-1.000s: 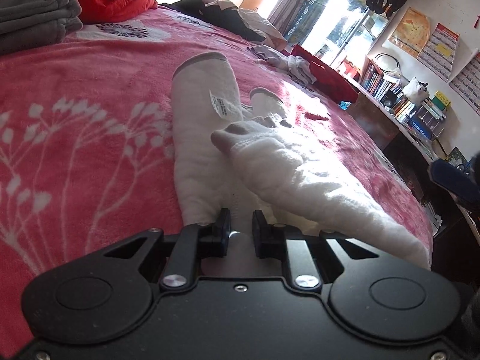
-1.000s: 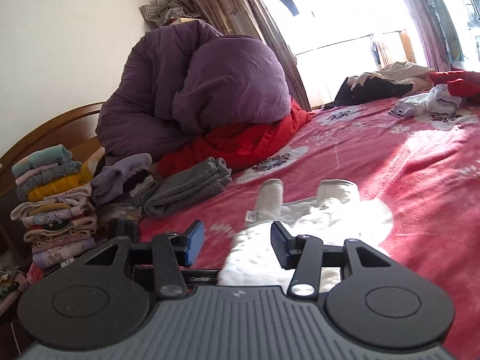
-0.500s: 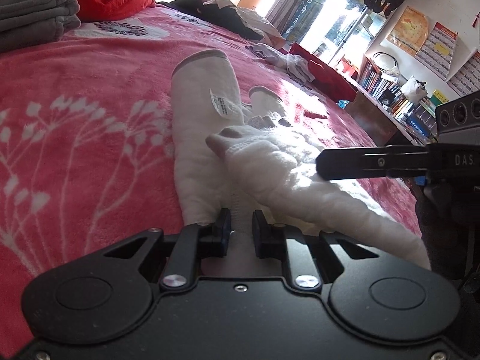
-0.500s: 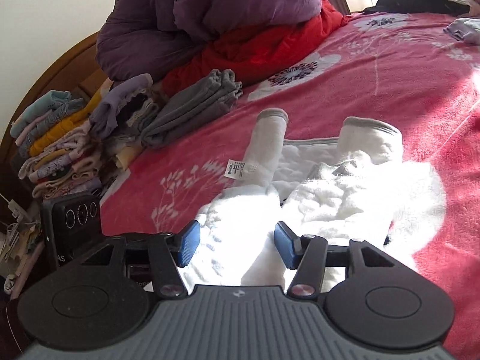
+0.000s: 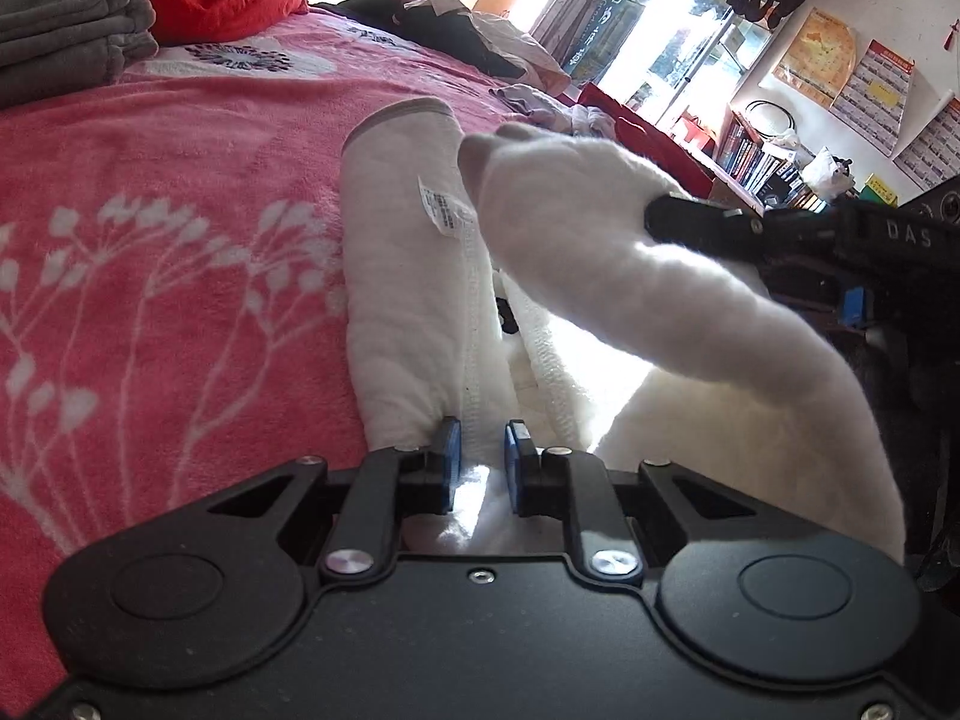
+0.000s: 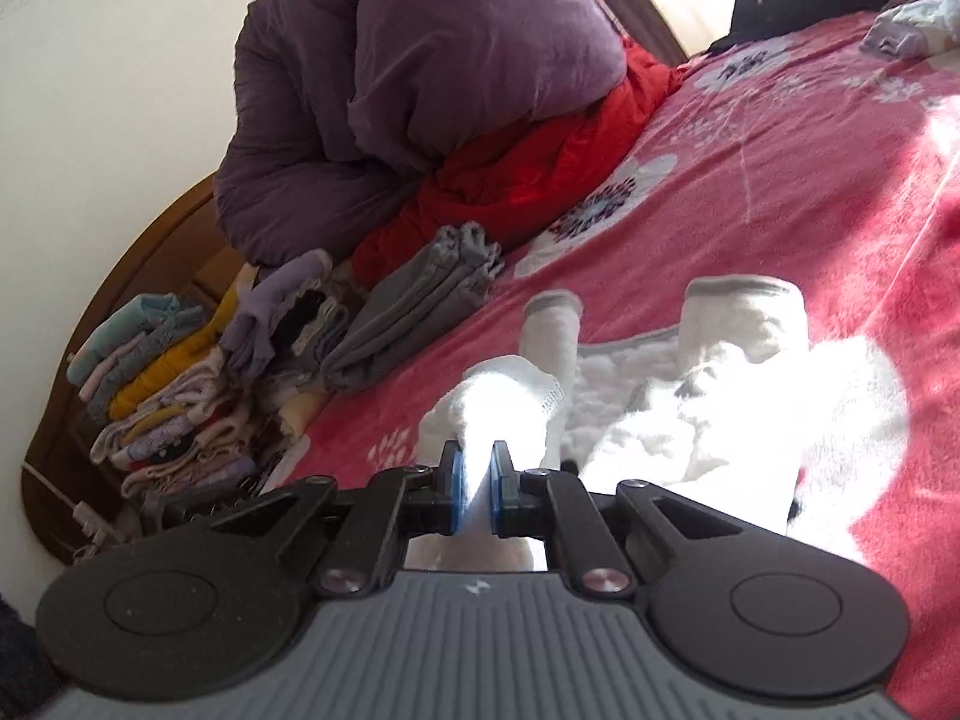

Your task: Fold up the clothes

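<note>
White, fleecy and sunlit, the garment (image 5: 414,276) lies on the pink flowered bed (image 5: 150,228), its grey-edged sleeve cuff pointing far and a small label showing on the sleeve. The left gripper (image 5: 483,462) is clenched on its near seam. The right gripper (image 6: 476,483) has just been closing and now pinches a lifted fold of it.

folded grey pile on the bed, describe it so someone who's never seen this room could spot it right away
Start at the big purple duvet heaped at the head of the pink floral bedspread, with the red quilt under it. At the red quilt's foot lies the folded grey pile. It is one plain grey, neatly layered, unlike the multicoloured stack beside it.
</note>
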Tool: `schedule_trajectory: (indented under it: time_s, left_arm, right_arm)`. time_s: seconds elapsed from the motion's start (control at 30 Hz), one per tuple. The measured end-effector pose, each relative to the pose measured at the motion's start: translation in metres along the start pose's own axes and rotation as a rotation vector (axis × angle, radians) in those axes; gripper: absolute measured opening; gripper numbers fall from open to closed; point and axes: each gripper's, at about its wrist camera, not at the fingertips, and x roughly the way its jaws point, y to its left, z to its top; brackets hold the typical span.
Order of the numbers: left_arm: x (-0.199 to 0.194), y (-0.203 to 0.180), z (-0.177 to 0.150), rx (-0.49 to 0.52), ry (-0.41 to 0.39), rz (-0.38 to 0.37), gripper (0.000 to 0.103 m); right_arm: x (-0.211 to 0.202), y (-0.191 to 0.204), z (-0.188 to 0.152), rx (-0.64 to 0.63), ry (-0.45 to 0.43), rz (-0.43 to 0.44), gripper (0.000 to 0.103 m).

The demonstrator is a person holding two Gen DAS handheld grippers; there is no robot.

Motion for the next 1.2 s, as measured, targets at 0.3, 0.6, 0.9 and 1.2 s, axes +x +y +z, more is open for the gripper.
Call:
schedule_trajectory:
  time_s: [0.3,0.6,0.9,1.2]
  left_arm:
    - [-0.005,0.007,0.002,-0.063,-0.001,-0.037,0.015]
    - [-0.058,-0.01,0.001,0.011,-0.068,-0.005,0.031]
    - [-0.089,-0.045,-0.024,0.005,-0.064,-0.203,0.036]
    - [-0.038,-0.007,-0.047,-0.288,0.101,-0.131,0.009]
  right_arm:
    - [0.043,0.016,-0.003,-0.114,0.017,-0.259,0.011]
    - [0.043,0.029,-0.017,-0.205,0.036,-0.31,0.011]
    - [0.032,0.033,-0.023,-0.201,-0.022,-0.345,0.011]
    - [0.032,0.04,-0.024,-0.22,-0.046,-0.345,0.011]
